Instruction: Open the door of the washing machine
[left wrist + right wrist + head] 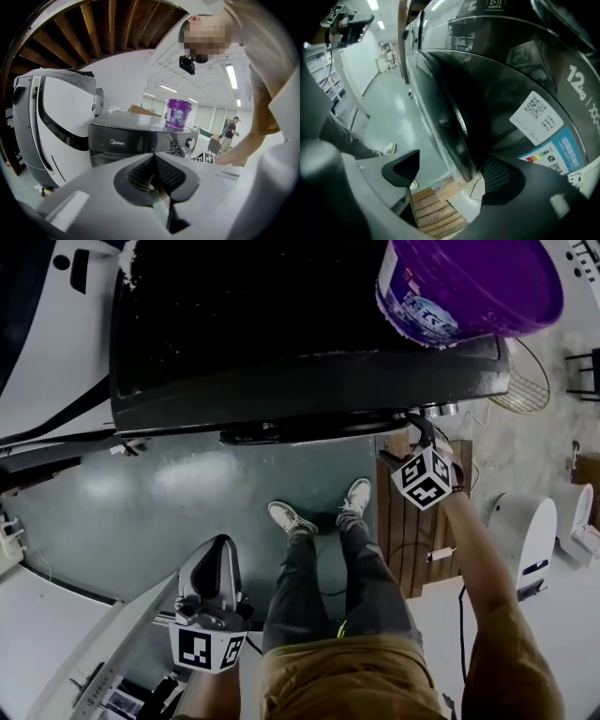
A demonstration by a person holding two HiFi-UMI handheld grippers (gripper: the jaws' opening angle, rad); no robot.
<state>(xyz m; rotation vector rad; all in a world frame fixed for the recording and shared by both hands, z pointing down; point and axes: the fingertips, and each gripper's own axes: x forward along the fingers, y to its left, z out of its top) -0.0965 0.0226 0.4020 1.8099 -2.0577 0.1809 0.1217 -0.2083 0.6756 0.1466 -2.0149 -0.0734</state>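
The right hand-held gripper [449,171] has its two black jaws spread wide, and the lower rim of the dark round glass door [440,108] runs down into the gap between them. The ribbed right pad [501,180] sits close against the machine's front, while the left pad [401,168] stands clear on the open side. Whether either pad touches the rim, or whether the door is shut flush or slightly ajar, cannot be told. Just beside the door on the front panel are a white sticker with a square code [536,117] and a blue energy label [555,152]. Below the jaws lies a brown slatted wooden pallet [433,211]. In the head view this gripper is up against the front right corner of the black front-loading washing machine [281,324], at the end of the person's outstretched right arm. A purple plastic bucket [469,277] stands on the machine's top near its right edge. The left hand-held gripper [153,164] has its jaws pressed together with nothing between them. It is held low at the person's left side, well apart from the machine, over the grey-green floor [169,502] and pointing up toward the machine's front. A tall white appliance with a dark curved stripe [51,126] stands just beside the machine. The person's white shoes [291,517] are planted on the floor in front of the door.
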